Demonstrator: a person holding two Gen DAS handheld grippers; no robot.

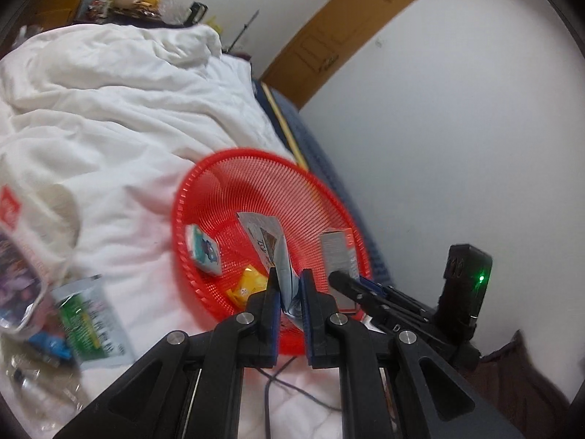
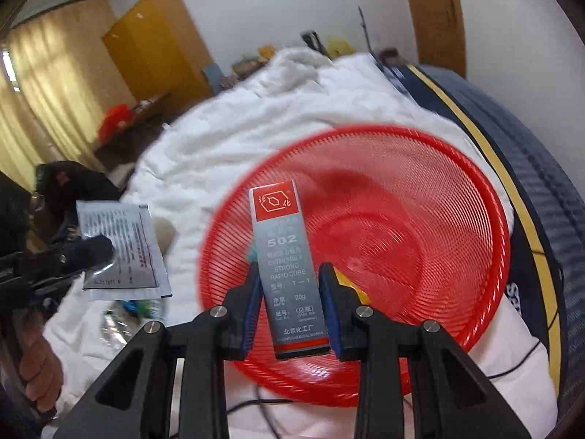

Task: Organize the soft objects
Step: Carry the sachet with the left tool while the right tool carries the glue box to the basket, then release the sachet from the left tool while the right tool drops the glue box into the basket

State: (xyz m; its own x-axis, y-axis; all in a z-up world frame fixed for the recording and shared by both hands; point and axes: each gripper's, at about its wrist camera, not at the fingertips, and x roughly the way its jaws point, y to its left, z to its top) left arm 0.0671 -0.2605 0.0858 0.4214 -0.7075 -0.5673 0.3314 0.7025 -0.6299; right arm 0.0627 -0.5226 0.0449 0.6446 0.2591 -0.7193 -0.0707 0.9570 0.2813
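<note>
- Broadly, bed [image 1: 109, 117] w/ rumpled white duvet carried everything; red mesh basket [image 1: 234, 172] sat on it near the bed's navy edge, door [image 1: 340, 36] & wall beyond.
- Basket already held a few small things in left wrist view: white-teal packet [image 1: 204, 250], yellow packet [image 1: 246, 285].
- Loose stuff lay on duvet outside the basket, to its left: green-label sachet [image 1: 93, 325], clear plastic wrap, blurred bits.
- Left gripper [image 1: 290, 292]: fingers together, clamped on a thin silver-blue sachet [image 1: 267, 236] standing up over the basket's near side; right wrist view showed same sachet [image 2: 120, 245] to that gripper's left, apparently outside the rim.
- Right gripper [image 2: 290, 292]: fingers part-way apart, clamped on the sides of a grey-red glue box [image 2: 283, 256] marked 502, upright, over the basket interior.
- Task things: both held in the air, neither yet lying in the basket.
- Risks, my read:
  - Sachet thin & floppy; let go while near the rim → could slide off onto duvet instead of in.
  - Both grippers crowded together by the basket's near side → could knock each other or tip the light basket on soft bedding.
  - Box gripped low on smooth card → could pivot or slip if swung fast; frames blurred, so exact hold hard to judge.
</note>
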